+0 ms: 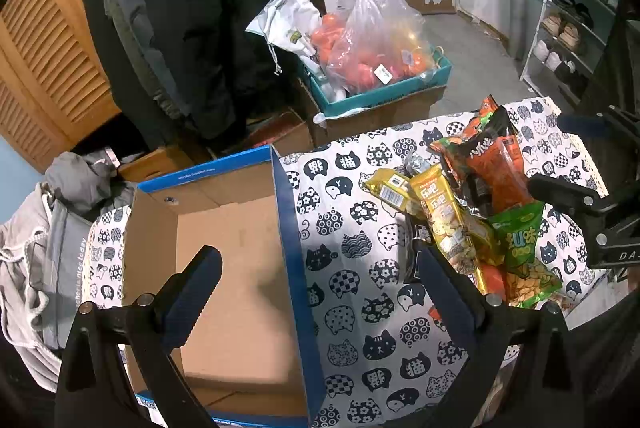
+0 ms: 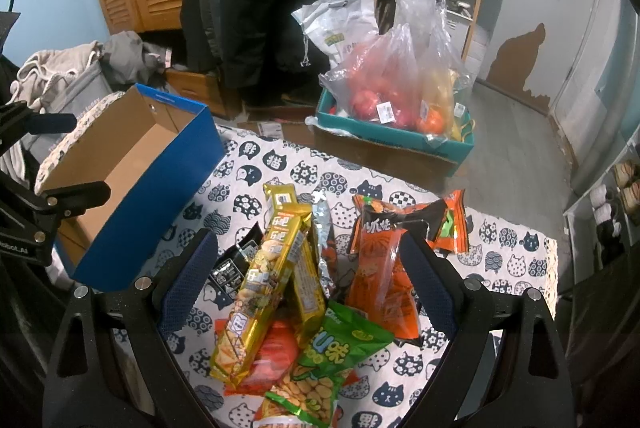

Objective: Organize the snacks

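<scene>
Both wide-open, empty-jawed, the right gripper [image 2: 308, 268] straddled the snack packets [image 2: 276, 292] while the left gripper [image 1: 320, 268] hovered at the blue cardboard box [image 1: 224, 248], presumably ready to fill it.

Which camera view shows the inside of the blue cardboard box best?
The left wrist view. It looks straight down into the blue cardboard box, so its brown floor and inner walls show, with no snacks inside. The right wrist view shows the box from the side: mostly the blue outer wall and only part of the inside.
</scene>
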`<state>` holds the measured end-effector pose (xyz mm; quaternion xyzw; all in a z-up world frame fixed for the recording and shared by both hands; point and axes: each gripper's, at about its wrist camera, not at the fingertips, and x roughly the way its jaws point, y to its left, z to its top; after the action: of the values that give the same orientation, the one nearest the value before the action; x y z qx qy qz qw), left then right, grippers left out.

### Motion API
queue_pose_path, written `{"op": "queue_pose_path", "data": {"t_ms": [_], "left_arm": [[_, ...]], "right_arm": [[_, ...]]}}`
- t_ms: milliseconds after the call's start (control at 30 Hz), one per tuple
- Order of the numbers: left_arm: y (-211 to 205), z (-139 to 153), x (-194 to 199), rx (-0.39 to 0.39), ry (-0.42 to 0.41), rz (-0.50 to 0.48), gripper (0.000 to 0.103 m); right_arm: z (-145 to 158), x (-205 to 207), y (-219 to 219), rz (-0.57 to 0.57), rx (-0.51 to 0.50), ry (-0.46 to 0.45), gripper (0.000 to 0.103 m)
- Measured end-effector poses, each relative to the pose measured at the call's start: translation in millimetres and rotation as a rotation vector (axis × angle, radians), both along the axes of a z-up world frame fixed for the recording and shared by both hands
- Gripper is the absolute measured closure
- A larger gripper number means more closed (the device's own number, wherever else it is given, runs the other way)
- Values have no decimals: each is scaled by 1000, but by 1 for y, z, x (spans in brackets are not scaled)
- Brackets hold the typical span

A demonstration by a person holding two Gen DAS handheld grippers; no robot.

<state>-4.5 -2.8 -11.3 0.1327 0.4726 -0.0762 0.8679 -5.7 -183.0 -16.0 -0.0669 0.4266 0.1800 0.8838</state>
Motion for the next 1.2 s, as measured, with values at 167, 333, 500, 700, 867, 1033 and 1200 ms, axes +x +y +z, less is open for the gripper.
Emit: {"op": "queue_pose_path", "data": {"t_ms": [167, 333, 500, 700, 867, 1033, 1200], "left_arm": [[0, -1, -1, -1, 0, 1, 3], [1, -2, -2, 1, 2, 0, 3], [2, -7, -7, 8, 0, 0, 3], [-1, -10, -9, 11, 0, 1, 3], [-1, -15, -12, 17, 12, 4, 3], [-3, -14, -7, 21, 27, 1, 3], [-3, -14, -5, 22, 31, 0, 3]], "right_arm": [[-1, -1, 0, -1, -5, 3, 12], [-2, -1, -1, -1, -4, 4, 12], [-2, -1, 0, -1, -4, 4, 12], [-2, -1, 0, -1, -6, 5, 12], [-2, -1, 0, -1, -6, 6, 12], [-4, -1, 0, 0, -7, 8, 12], [-6, -1, -1, -5, -9, 15, 12]]}}
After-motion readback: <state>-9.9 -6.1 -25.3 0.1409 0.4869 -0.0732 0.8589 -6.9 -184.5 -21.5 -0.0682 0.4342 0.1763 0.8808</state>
